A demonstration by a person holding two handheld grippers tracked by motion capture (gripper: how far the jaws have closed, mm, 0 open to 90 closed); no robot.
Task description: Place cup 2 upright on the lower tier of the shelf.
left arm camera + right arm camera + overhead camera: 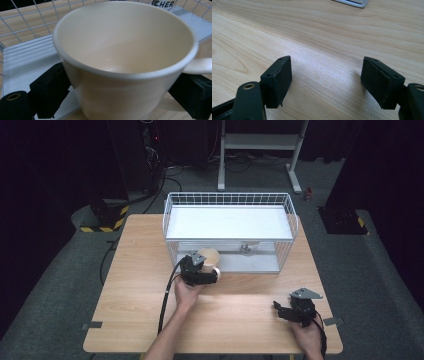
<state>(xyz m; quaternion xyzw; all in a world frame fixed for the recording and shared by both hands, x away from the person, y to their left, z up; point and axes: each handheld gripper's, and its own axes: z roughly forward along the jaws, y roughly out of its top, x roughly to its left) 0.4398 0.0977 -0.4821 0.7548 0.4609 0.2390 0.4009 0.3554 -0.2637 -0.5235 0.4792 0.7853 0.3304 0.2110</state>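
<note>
High view: wooden counter (150, 270) bearing a white wire basket (230, 200) with a grey shelf, at its far middle. Left tool (202, 270) clamped on a cream mug (209, 260), just in front of the basket's lower level, near its left end. Left gripper view: mug (125, 62) upright and empty, black pads pressed on both sides, handle (200, 66) off to the right. Right tool (327, 80) low over bare wood at the counter's near right corner, jaws wide apart, nothing between.
</note>
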